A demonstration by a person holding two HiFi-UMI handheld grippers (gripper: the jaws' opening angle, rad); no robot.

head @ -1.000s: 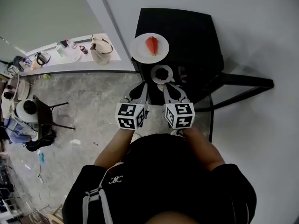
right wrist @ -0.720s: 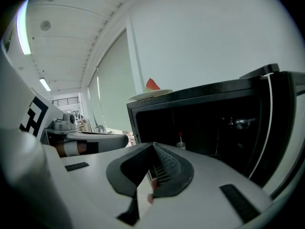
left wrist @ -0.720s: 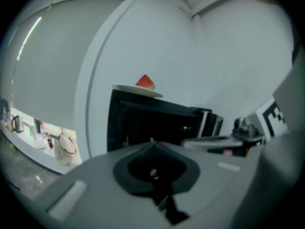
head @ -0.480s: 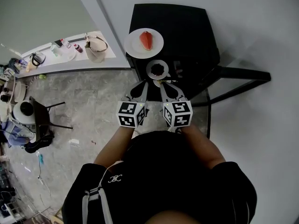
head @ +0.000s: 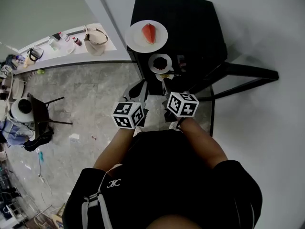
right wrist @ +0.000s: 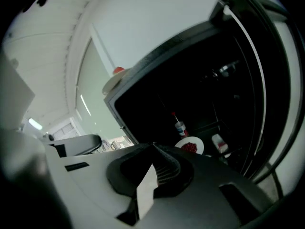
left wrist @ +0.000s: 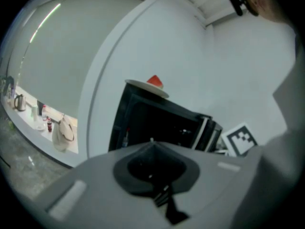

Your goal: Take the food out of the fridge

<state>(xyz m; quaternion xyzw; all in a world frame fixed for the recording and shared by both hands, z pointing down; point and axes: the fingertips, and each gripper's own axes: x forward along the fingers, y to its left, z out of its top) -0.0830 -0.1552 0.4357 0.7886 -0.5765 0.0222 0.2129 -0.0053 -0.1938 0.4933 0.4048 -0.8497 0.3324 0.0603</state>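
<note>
Right gripper view: right claw [right wrist: 152,146] closed, empty, with plate of red food [right wrist: 199,146] just beyond its tips.

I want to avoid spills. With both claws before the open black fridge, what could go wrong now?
1. The left claw and right claw are both shut; pushed in like this, they might shove the small white plate of dark red food instead of gripping it.
2. The red-capped bottle stands close to that plate and could topple.
3. The large white plate with the red slice sits near a top corner of the black fridge; a bump may shift it.
</note>
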